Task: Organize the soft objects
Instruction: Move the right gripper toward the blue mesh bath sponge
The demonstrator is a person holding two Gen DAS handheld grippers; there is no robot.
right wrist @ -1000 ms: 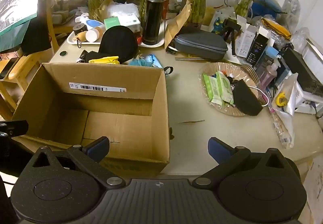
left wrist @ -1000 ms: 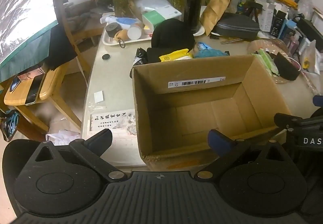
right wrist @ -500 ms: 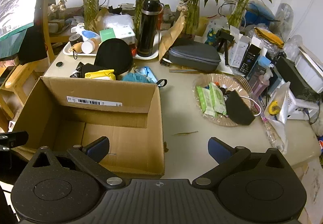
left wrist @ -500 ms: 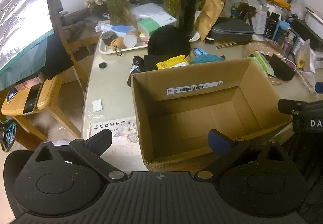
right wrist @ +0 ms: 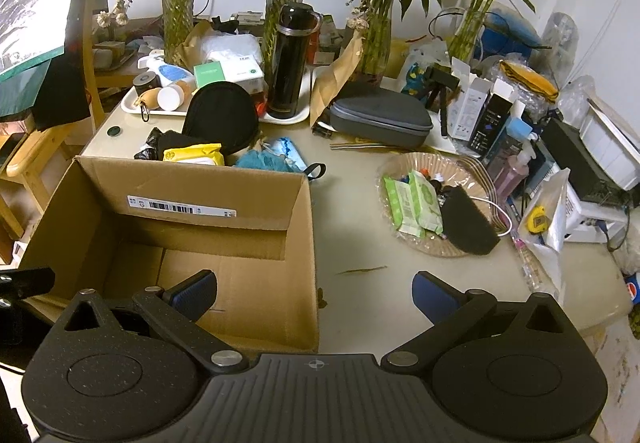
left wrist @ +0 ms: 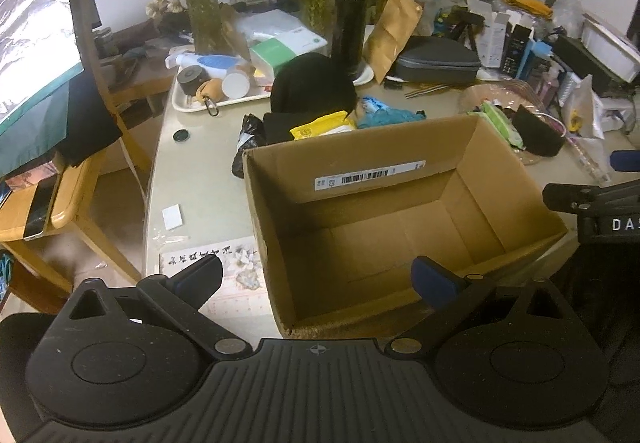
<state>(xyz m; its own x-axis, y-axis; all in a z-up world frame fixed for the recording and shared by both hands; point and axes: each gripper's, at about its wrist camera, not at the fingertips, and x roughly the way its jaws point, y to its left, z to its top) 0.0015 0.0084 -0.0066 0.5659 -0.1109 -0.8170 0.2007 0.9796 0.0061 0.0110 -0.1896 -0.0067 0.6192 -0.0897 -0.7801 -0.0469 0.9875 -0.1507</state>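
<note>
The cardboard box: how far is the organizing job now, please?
Nothing looks done: the cardboard box is empty. Nothing is in hand: the left gripper and right gripper are both open and hold nothing. Left to do: soft things such as the yellow pack and blue cloth lie behind the box on the table.

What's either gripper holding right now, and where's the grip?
Nothing. The left gripper and right gripper are both open and empty, above the near side of the empty cardboard box.

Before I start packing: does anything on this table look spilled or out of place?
A thin brown scrap and dark specks lie on the table beside the empty box. Nothing looks spilled.
</note>
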